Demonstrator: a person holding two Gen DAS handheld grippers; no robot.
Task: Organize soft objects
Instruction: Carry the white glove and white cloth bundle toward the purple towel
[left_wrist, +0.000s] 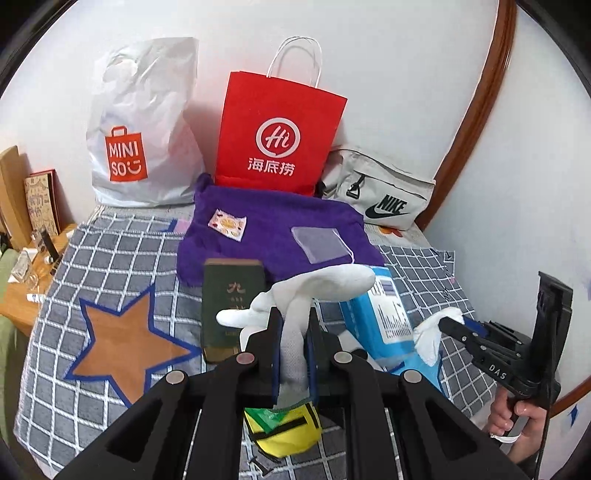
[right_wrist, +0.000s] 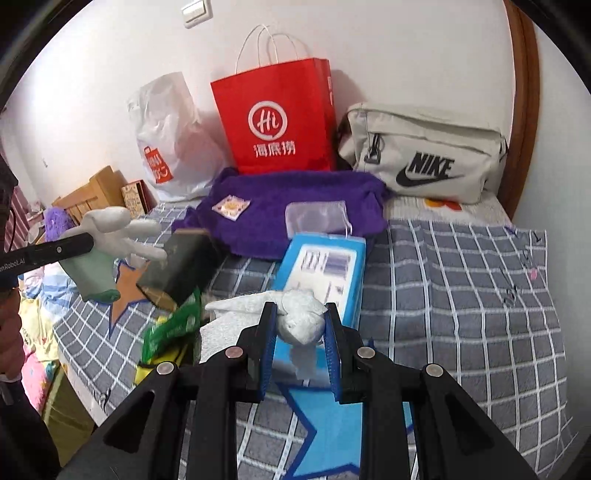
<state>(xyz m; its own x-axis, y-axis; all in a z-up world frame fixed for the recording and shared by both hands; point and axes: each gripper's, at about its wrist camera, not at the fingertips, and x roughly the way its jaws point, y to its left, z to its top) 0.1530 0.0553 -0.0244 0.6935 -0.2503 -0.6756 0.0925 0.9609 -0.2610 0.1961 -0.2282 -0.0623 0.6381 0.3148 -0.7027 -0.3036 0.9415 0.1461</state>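
While you hold both grippers up over the bed, each one has a white glove pinched in it. Your left gripper (left_wrist: 293, 325) is squeezed almost all the way shut on the cuff of one white glove (left_wrist: 314, 284), and its floppy fingers stick up and out to the sides. Your right gripper (right_wrist: 301, 325) is partly closed on a second white glove (right_wrist: 301, 317) that is bunched into a ball between the blue pads. Just behind that glove lies a blue box (right_wrist: 321, 269) on the grey checked blanket (right_wrist: 461, 295). Beside the box is a dark green book (left_wrist: 231, 302), and a green and yellow pouch (left_wrist: 284, 428) lies under your left gripper. Farther back is a purple towel (left_wrist: 273, 229). Against the wall stand a red paper bag (left_wrist: 280, 136), a white plastic bag (left_wrist: 144, 125) and a grey Nike pouch (right_wrist: 424, 155).
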